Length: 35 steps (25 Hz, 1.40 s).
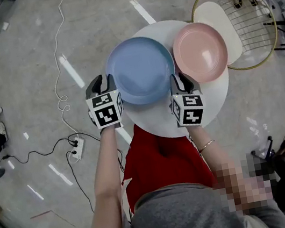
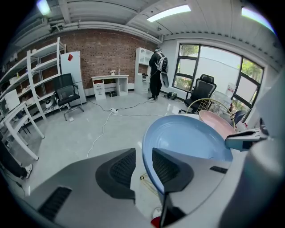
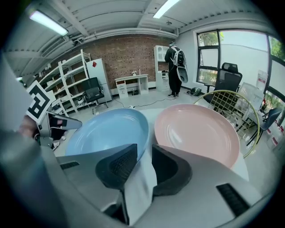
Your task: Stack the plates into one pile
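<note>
Fingers of your left gripper (image 1: 105,82) and right gripper (image 1: 181,79) stand apart, unclamped, at opposite rims of the blue plate (image 1: 140,67), pink plate (image 1: 200,51) alongside.

Plate on the left (image 1: 140,70) is showing pale blue; plate on the right (image 1: 200,51), soft pink. Round table (image 1: 214,101) is showing white. Chair (image 1: 222,23) is showing a cream seat and a gold wire frame. Left marker cube (image 1: 105,110) and right marker cube (image 1: 188,109) are carrying black-and-white squares. Floor (image 1: 24,60) is lying grey, white-striped.
</note>
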{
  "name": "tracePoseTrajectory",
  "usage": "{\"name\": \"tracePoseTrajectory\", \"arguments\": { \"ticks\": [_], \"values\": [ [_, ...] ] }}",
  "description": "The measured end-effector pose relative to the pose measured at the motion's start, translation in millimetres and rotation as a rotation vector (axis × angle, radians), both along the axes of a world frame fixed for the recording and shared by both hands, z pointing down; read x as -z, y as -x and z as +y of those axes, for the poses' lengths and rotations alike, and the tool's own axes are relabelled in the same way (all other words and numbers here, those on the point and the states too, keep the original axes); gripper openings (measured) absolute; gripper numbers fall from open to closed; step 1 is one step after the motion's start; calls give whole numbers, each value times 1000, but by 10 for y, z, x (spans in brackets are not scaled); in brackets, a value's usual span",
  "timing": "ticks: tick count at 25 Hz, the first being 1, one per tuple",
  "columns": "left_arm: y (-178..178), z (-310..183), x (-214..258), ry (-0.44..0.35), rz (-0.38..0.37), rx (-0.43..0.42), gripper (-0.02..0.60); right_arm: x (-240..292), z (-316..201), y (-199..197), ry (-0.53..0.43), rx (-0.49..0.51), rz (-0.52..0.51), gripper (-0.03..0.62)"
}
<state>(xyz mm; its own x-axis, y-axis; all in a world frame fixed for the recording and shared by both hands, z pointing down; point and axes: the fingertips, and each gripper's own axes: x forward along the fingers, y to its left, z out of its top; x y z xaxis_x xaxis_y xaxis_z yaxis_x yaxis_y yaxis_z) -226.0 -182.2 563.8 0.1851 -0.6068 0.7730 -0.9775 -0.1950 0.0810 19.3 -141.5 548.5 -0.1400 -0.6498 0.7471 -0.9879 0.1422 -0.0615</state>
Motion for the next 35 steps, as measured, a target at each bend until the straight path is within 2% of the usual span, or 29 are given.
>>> {"name": "tracePoseTrajectory", "arguments": {
  "ticks": [10,21,30,35],
  "values": [
    [-89,-32,-214,68,84,20,124,-56,30,13,46,-34,-57,110],
    [-159,-68,-304,83,95,-24,124,-132,62,22,79,-100,-135,123],
    [-175,-69,-338,87,85,-51,124,-360,46,123,159,-102,-218,123],
    [-193,-70,-339,92,98,-55,123,-422,51,176,174,-96,-222,123]
  ]
}}
